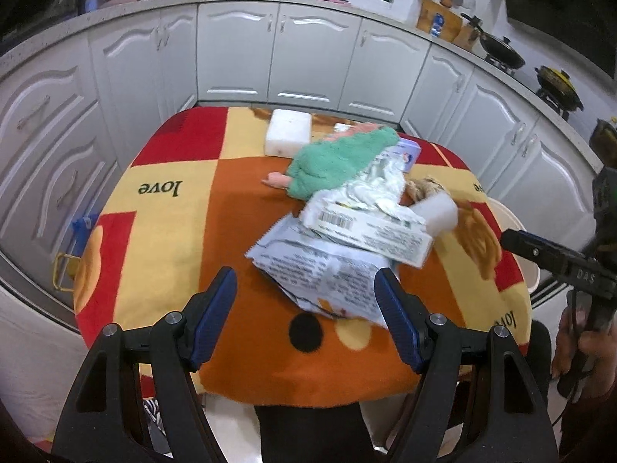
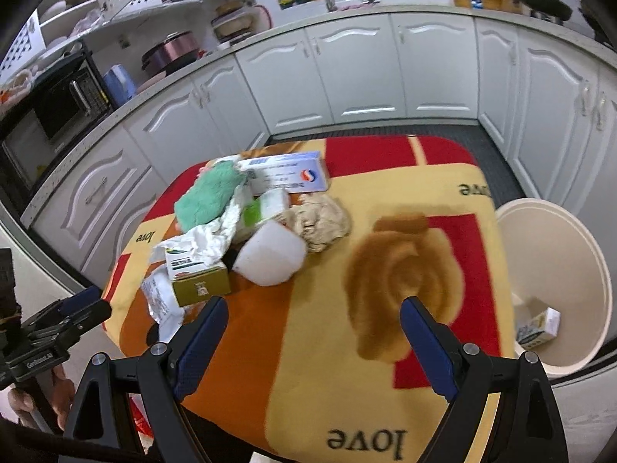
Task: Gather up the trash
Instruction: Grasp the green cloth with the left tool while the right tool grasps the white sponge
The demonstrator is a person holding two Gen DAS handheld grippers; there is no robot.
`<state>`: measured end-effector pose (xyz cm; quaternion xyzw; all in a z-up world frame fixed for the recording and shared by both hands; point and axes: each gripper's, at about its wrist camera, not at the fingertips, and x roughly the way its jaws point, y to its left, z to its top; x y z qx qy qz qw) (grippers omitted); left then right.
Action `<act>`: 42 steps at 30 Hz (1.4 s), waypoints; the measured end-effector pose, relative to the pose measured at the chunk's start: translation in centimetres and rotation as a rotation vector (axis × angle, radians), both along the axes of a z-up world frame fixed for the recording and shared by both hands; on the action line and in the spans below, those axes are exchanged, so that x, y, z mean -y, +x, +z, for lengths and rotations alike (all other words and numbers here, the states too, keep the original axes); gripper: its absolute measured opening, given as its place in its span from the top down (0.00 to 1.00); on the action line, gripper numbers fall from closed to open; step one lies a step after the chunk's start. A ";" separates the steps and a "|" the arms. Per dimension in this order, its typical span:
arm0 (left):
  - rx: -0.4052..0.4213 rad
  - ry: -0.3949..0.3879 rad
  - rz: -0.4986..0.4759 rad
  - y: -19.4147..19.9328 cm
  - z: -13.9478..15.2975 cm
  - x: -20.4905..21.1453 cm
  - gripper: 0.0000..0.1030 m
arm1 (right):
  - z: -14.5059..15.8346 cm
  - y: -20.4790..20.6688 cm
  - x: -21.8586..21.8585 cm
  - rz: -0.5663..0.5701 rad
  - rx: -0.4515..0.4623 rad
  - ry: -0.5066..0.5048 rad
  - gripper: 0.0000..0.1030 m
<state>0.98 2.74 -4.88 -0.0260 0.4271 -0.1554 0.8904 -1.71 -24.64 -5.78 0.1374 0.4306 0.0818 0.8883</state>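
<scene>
The table (image 2: 385,386) is bare across the lower right of the right view, with the bin (image 2: 578,254) just past its right edge, so open room is offered there. The trash pile (image 2: 246,231), centre left, is judged light and crushable; the crumpled wrapper (image 1: 324,270) is best pinched at its near edge. Both the left gripper (image 1: 306,293) and right gripper (image 2: 312,328) are held wide apart and empty.

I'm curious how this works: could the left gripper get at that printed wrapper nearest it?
Probably yes. The left gripper is open, and the wrapper lies just ahead of it at the pile's near edge, with nothing between. A box overlaps its far end and might shift.
</scene>
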 end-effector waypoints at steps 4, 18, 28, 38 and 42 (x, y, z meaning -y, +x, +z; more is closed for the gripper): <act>0.026 -0.007 -0.005 2.3 0.7 0.5 0.29 | -0.1 1.6 -0.7 0.008 -0.008 0.001 0.14; 0.043 0.052 -0.167 12.9 -0.4 5.6 0.29 | -2.9 5.8 -2.4 0.057 -0.063 0.065 0.14; -0.041 0.049 -0.217 15.0 -2.6 7.2 0.50 | -5.8 7.3 -1.8 0.046 -0.112 0.235 0.53; -0.005 -0.015 -0.131 13.3 0.7 3.7 0.71 | -2.0 3.8 -0.8 0.072 -0.020 0.200 0.56; 0.015 -0.073 -0.107 12.0 3.0 2.5 0.72 | -0.4 2.4 -0.3 0.073 0.021 0.186 0.56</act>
